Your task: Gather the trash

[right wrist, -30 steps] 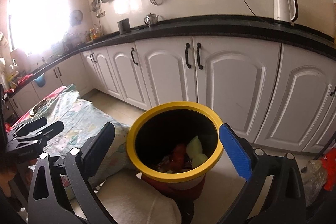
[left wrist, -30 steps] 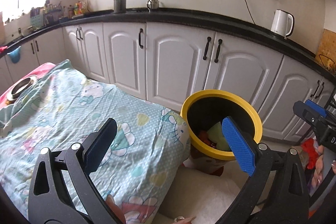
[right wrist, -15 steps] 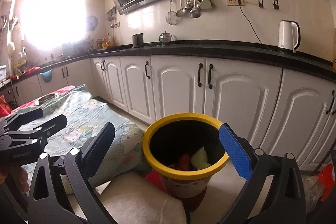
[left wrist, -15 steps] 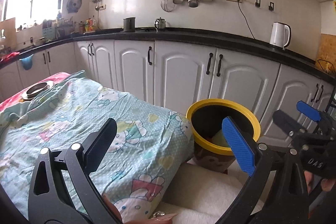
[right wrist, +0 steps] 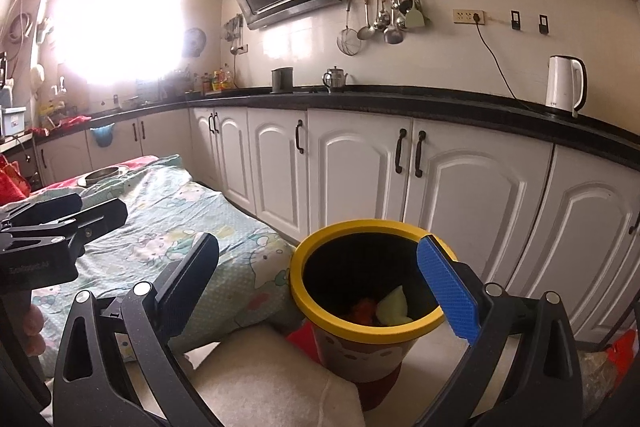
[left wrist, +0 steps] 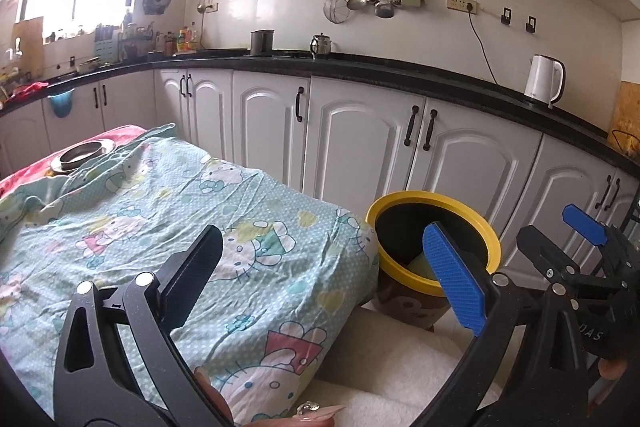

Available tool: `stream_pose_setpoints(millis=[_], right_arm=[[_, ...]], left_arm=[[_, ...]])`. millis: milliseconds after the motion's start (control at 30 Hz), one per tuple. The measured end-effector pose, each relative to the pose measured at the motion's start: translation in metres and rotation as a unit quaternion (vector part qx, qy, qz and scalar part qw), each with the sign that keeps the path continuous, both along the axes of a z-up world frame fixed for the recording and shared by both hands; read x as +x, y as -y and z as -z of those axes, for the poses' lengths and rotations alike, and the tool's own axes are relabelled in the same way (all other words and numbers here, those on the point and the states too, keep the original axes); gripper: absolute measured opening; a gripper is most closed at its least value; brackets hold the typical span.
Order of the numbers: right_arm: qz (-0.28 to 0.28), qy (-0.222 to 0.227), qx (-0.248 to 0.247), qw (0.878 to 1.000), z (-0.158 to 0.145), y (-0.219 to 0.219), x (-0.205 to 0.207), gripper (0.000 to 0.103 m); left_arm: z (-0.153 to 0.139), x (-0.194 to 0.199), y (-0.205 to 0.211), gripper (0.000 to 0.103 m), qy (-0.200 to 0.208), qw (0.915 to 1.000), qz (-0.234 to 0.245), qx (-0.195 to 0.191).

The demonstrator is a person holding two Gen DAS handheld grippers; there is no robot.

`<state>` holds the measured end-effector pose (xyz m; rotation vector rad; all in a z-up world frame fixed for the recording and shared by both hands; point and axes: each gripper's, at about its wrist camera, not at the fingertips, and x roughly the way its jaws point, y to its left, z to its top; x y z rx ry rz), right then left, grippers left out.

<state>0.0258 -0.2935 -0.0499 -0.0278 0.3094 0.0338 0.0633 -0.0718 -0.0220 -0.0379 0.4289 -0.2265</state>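
Observation:
A trash bin with a yellow rim [left wrist: 404,198] [right wrist: 348,225] stands on the floor at the table's right end, in front of white cabinets. It holds a pale green scrap [right wrist: 393,307] and a red-orange scrap [right wrist: 362,307]. My left gripper [left wrist: 320,275] is open and empty above the table's near right corner. My right gripper [right wrist: 320,279] is open and empty, raised in front of the bin. The right gripper also shows at the right edge of the left wrist view [left wrist: 560,247].
A table under a teal cartoon-print cloth [left wrist: 168,219] [right wrist: 160,219] fills the left. A metal dish [left wrist: 82,151] sits at its far end. A white cushion [right wrist: 272,387] lies below the grippers. White cabinets [left wrist: 360,139] and a black counter with a kettle [left wrist: 544,79] run behind.
Both grippers have risen and tilted up, so the bin sits lower in each view and more wall shows. Both stay open and empty.

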Motion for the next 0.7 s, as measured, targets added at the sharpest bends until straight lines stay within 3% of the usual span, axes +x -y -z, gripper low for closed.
stream_pose_setpoints(millis=[700], right_arm=[[0.002, -0.003, 0.002, 1.0, 0.0022, 0.0004, 0.0017, 0.097]], left_arm=[[0.0001, -0.0004, 0.0004, 0.092, 0.001, 1.0, 0.0, 0.0]])
